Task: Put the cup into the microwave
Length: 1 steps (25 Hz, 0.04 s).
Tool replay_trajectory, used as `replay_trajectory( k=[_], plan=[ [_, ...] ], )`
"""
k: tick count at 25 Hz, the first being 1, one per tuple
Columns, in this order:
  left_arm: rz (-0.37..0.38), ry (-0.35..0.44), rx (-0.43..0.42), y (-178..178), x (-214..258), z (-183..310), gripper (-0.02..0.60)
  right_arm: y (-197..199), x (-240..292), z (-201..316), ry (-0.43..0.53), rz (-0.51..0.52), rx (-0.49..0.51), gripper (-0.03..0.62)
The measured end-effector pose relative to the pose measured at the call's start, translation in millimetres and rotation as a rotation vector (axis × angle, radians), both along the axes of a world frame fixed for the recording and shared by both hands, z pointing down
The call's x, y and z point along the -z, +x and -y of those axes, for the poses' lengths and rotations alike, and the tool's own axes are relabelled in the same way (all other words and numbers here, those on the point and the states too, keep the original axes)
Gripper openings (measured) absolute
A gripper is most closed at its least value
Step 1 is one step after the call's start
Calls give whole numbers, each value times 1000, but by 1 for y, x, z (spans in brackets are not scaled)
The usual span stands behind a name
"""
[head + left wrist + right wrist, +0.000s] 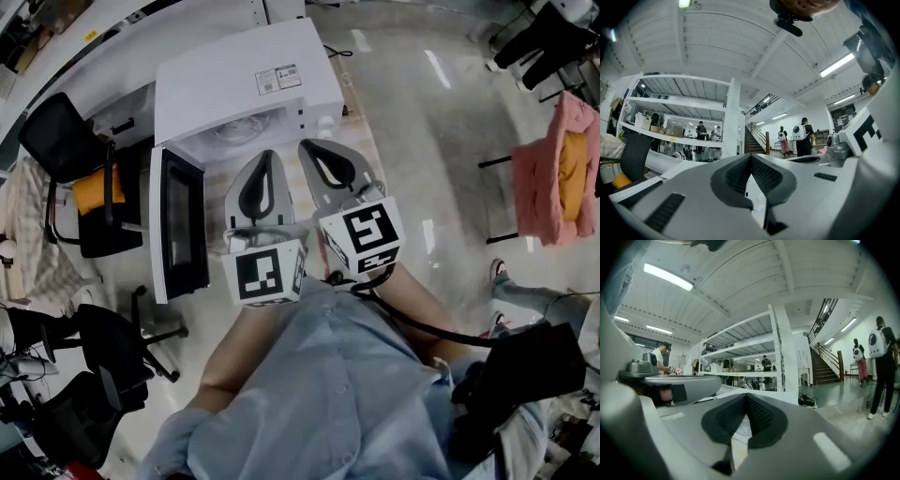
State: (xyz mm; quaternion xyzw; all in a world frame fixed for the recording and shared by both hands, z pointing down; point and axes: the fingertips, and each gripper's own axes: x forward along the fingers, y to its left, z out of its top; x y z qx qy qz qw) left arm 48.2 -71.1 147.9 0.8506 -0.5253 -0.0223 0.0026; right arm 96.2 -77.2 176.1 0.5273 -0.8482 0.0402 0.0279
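The white microwave [234, 75] stands in front of me with its door [183, 225] swung open to the left. Its lit cavity [246, 131] shows above the gripper tips. No cup is in sight in any view. My left gripper [268, 156] and right gripper [306, 146] are held side by side at chest height and point level toward the microwave opening. In the left gripper view the left gripper [751, 157] has its dark pads meeting at the tip with nothing between them. In the right gripper view the right gripper [746, 397] is likewise shut and empty.
Black office chairs [66, 141] stand left of the microwave. A rack with pink cloth [562, 169] is at the right. White shelving [740, 357], a staircase [757, 140] and people with backpacks [804, 138] are farther off in the hall.
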Motion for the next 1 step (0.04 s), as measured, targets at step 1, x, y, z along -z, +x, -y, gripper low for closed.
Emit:
replay_trajectory(
  k=[1],
  plan=[
    [0,0,0,1,1,2,6,1,0,2,-1,3,0,0]
  ],
)
